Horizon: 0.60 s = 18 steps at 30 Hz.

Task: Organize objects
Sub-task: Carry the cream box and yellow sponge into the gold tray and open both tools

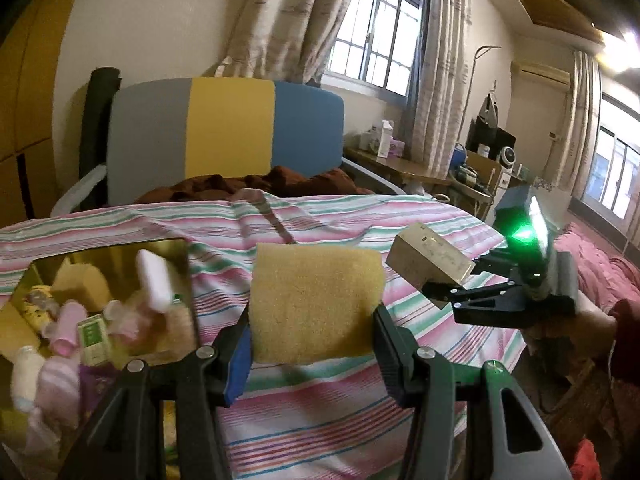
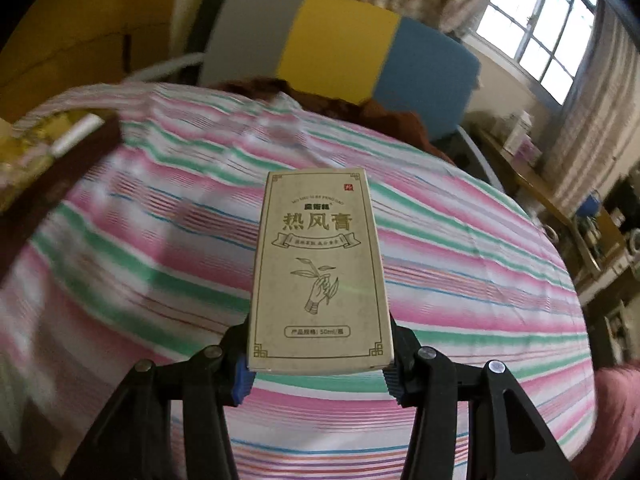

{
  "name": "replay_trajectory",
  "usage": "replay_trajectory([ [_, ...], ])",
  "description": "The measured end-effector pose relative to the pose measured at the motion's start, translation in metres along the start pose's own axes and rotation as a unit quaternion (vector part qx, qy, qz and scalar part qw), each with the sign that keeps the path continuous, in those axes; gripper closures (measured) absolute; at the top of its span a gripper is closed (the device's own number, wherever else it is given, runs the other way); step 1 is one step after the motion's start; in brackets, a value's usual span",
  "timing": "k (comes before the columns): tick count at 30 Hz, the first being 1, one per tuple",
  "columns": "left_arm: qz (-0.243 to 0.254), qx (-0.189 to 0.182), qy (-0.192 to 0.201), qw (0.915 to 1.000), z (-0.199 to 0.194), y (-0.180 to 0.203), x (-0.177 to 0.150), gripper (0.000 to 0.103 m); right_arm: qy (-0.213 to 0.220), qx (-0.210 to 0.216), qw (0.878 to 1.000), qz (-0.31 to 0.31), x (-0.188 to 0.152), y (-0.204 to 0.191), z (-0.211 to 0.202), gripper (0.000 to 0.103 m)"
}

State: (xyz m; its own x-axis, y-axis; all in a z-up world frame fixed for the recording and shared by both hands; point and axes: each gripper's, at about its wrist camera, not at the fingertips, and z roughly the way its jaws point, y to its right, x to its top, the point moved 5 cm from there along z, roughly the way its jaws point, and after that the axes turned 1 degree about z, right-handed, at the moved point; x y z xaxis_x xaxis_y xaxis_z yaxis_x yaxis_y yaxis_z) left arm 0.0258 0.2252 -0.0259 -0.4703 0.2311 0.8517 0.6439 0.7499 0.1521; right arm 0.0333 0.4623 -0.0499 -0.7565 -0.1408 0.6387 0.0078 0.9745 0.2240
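Note:
My left gripper [image 1: 312, 344] is shut on a yellow sponge [image 1: 316, 304] and holds it above the striped bed sheet [image 1: 340, 408]. My right gripper [image 2: 318, 368] is shut on a beige ointment box [image 2: 320, 268] with Chinese print, held upright over the sheet [image 2: 460, 280]. The right gripper also shows in the left wrist view [image 1: 444, 284], to the right of the sponge, with the box [image 1: 432, 256] in its jaws. An open storage box [image 1: 100, 300] at the left holds several small items: a white tube, pink rolls, a green packet.
A grey, yellow and blue headboard [image 1: 224, 136] stands behind the bed, with brown bedding [image 1: 260, 184] below it. A cluttered desk [image 1: 408, 164] stands by the window at the right. A pink blanket [image 1: 592, 268] lies at the far right.

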Motion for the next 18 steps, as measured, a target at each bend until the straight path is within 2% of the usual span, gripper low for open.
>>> replay_trajectory([
  [6, -0.008, 0.028, 0.012, 0.9995, -0.028, -0.03, -0.009, 0.049, 0.025, 0.071, 0.997, -0.003, 0.016, -0.072, -0.029, 0.051],
  [14, -0.032, 0.071, 0.015, 0.9968, -0.059, -0.082, -0.025, 0.049, 0.036, 0.151, 0.988, 0.022, 0.032, -0.144, -0.051, 0.051],
  [18, -0.055, 0.091, 0.01, 0.9943, -0.066, -0.113, -0.03, 0.049, 0.028, 0.187, 0.982, 0.021, 0.045, -0.18, -0.054, 0.051],
])
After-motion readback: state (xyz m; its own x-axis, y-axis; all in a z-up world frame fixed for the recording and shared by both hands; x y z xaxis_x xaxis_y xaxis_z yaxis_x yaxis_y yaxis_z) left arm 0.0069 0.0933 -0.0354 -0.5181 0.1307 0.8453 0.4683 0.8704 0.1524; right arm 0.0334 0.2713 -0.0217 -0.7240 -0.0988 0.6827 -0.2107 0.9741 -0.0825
